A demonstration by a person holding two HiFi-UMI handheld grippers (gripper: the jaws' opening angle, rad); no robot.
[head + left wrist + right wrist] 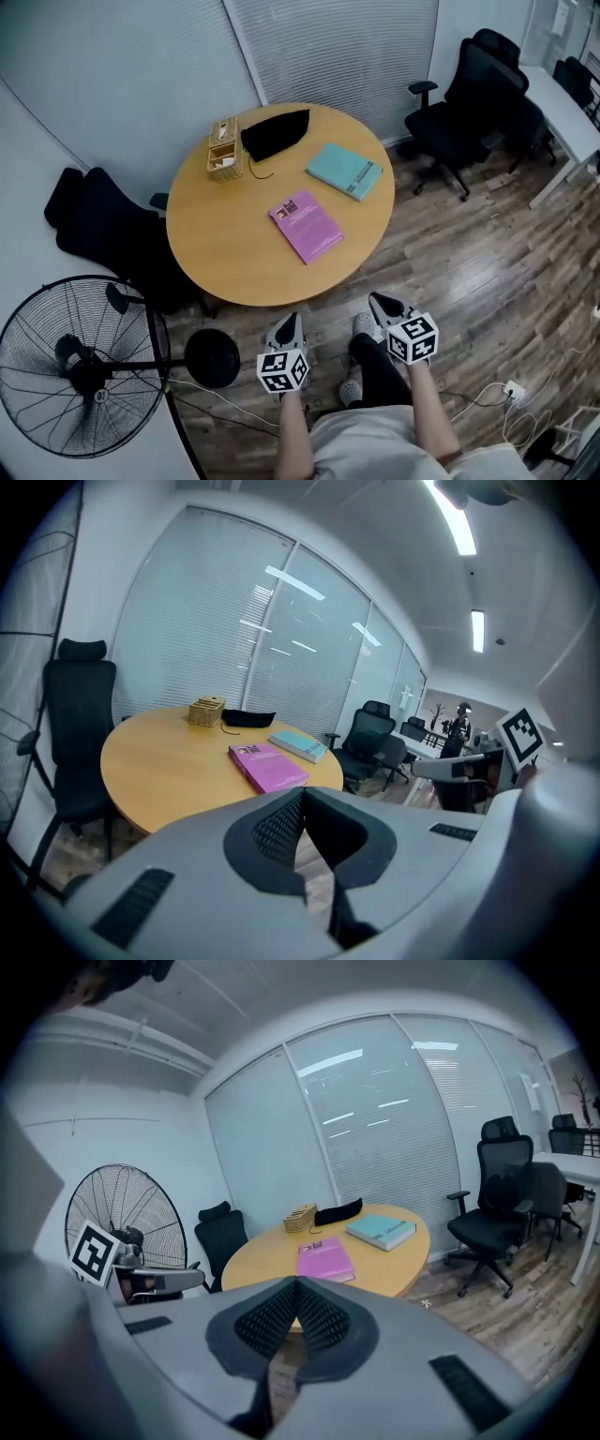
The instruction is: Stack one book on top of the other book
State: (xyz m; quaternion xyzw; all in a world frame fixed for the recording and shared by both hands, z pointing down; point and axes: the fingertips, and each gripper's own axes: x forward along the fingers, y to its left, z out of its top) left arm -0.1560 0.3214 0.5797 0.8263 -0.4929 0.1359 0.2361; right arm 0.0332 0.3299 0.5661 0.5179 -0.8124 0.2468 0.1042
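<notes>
Centrally, round light-wood table, bare over most of its top. Near its middle, flat rectangular magenta book: lies cover up, askew to the table edge, with a small dark panel and print at its far corner. Well apart from it, toward the window blinds, flat teal book: lies cover up too, shows a paler band along one long side. Neither touches the other. Farther back, black soft pouch, just beside a small woven box. Short of the table, over plank floor, grey left gripper and grey right gripper: both with jaws pressed together, nothing between them.
</notes>
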